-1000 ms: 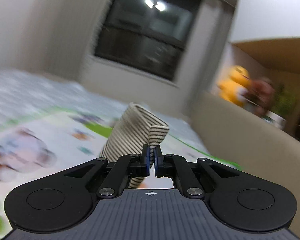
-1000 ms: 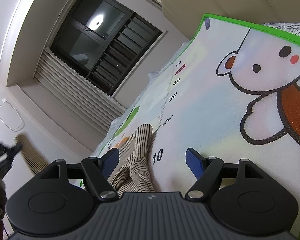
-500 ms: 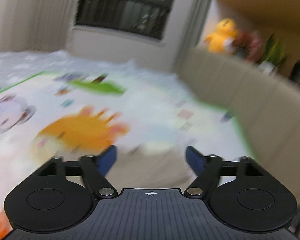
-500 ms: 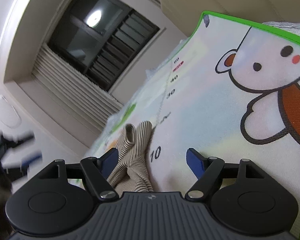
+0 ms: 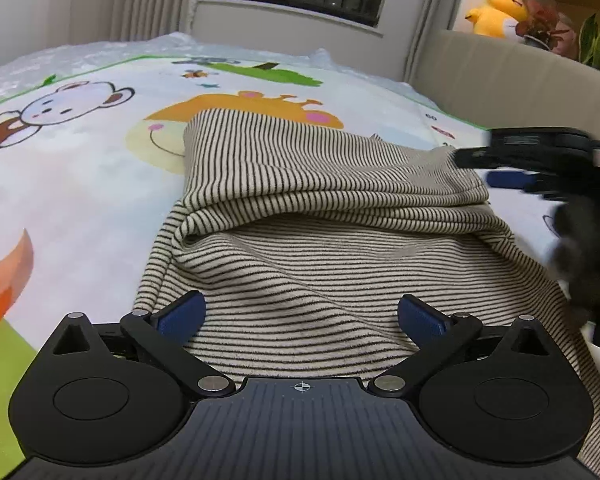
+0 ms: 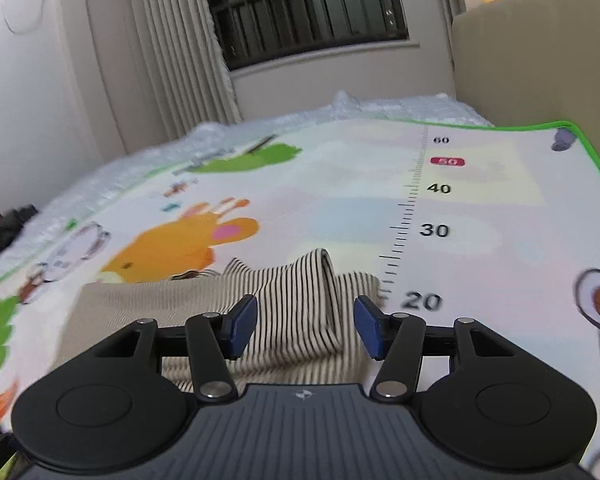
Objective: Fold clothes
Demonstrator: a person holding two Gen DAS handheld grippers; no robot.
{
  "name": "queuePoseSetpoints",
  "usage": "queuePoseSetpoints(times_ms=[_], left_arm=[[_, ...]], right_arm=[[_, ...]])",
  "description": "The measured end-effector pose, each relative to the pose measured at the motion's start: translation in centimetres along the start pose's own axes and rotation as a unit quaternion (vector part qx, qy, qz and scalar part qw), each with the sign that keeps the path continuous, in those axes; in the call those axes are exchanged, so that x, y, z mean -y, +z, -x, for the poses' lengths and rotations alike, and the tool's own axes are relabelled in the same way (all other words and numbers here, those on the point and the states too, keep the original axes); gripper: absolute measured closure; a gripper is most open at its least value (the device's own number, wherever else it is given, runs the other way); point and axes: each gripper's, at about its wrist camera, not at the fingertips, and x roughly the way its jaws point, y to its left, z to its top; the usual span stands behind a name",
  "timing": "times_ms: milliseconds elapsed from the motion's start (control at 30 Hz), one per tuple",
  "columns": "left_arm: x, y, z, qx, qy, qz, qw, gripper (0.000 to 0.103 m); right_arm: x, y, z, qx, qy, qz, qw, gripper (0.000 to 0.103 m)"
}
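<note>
A beige garment with thin black stripes point(image 5: 320, 216) lies partly folded on a cartoon play mat point(image 5: 80, 152). My left gripper point(image 5: 302, 316) is open and empty, low over the garment's near part. My right gripper point(image 6: 306, 326) is open, its blue pads on either side of a raised striped fold point(image 6: 304, 296) without closing on it. The right gripper also shows in the left wrist view point(image 5: 540, 160), at the garment's far right edge.
The mat has a printed ruler scale point(image 6: 416, 216) and a green border point(image 6: 588, 148). A beige sofa point(image 5: 512, 84) stands at the right, with a yellow plush toy point(image 5: 496, 10) and plants on it. Curtains point(image 6: 176, 60) and a dark window are behind.
My left gripper let go of the striped fabric, opened and dropped low over the garment. My right gripper swung round to straddle a striped fold, its jaws less wide.
</note>
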Motion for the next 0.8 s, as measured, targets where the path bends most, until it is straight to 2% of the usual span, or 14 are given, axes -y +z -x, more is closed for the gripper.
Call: queuePoseSetpoints(times_ms=[67,100,133,267,367,467,567,633,800], left_arm=[[0.0,0.2,0.3,0.004,-0.007,0.008,0.9999,0.000],[0.0,0.2,0.4,0.006,-0.010,0.011,0.9999,0.000],[0.0,0.2,0.6,0.007,-0.012,0.013,0.9998,0.000],[-0.1,0.3,0.7,0.007,-0.015,0.015,0.9998,0.000],[0.0,0.3,0.6,0.008,-0.012,0.010,0.9998,0.000],[0.0,0.1,0.8,0.016,-0.013,0.010,0.9997,0.000],[0.2,-0.1,0.9,0.018,-0.010,0.005,0.9998,0.000],[0.3,0.0,0.8,0.015,-0.007,0.001,0.9999,0.000],[0.6,0.0,0.7,0.009,0.000,-0.008,0.9999,0.000]], right_arm=[[-0.6,0.0,-1.8,-0.031,-0.004,-0.010,0.999,0.048],[-1.1,0.0,-2.0,-0.035,-0.004,-0.008,0.999,0.058],[-1.5,0.1,-1.6,-0.031,0.003,0.001,0.999,0.083],[-2.7,0.8,1.6,0.010,0.028,0.018,0.999,0.083],[-2.5,1.3,4.2,0.042,0.042,0.003,0.998,0.084],[-1.3,-0.2,3.8,0.026,0.016,-0.009,0.999,0.083],[0.0,-3.1,1.6,-0.019,-0.028,-0.006,0.999,0.080],[0.3,-4.7,1.5,-0.002,-0.032,0.003,0.999,0.079],[-0.7,-4.6,1.8,0.006,-0.047,0.031,0.998,0.073]])
